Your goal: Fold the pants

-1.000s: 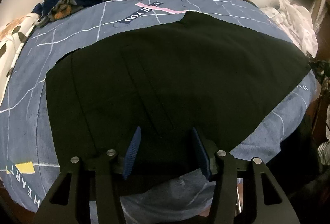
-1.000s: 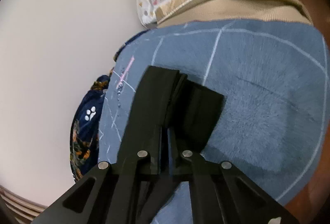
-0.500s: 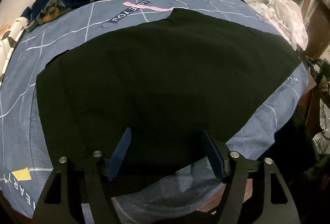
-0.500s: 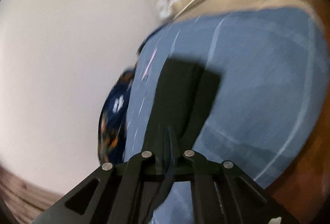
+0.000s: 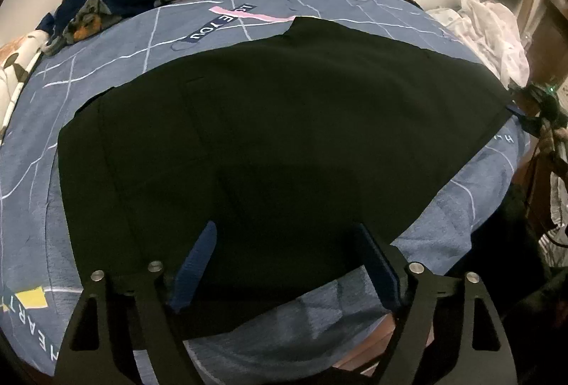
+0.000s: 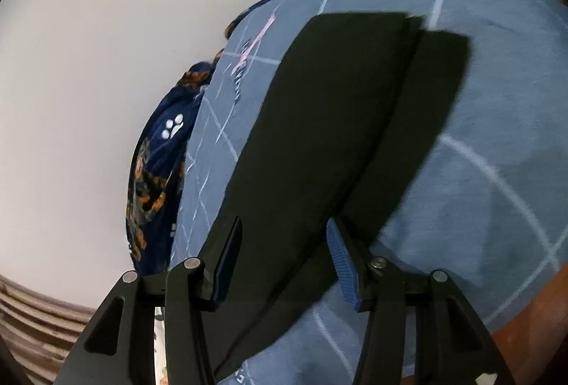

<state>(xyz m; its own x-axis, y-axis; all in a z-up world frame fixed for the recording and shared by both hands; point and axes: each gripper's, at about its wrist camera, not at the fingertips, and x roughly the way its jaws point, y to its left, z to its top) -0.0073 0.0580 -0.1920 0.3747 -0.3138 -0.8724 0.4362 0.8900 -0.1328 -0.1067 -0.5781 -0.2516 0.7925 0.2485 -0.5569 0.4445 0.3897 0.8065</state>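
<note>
You had both grippers letting go at this point: the jaws of your left gripper (image 5: 284,264) had just been opening and stood wide and released, with the near edge of the black fabric pants (image 5: 284,136) lying between the blue ribbed pads (image 5: 198,264) but not pinched. Your right gripper (image 6: 284,253), clenched on the cloth a second before, had likewise just been opening, and the pants' narrow leg end (image 6: 337,119) now lay loose between its parted pads (no pressure on either side that I could see). The pants lay spread flat on the blue-grey bedsheet with white grid lines (image 5: 106,65), one layer stacked over another at the leg end, which suggests a fold had just been laid down and you were freeing both hands for the next one. On the sheet, beyond the pants' far edge, a dark strip read "LOVE YOU" (image 5: 220,21) beside a pink bar; at the pants' left, near a yellow patch, "HEART" (image 5: 46,353) ran along the sheet's edge.
</note>
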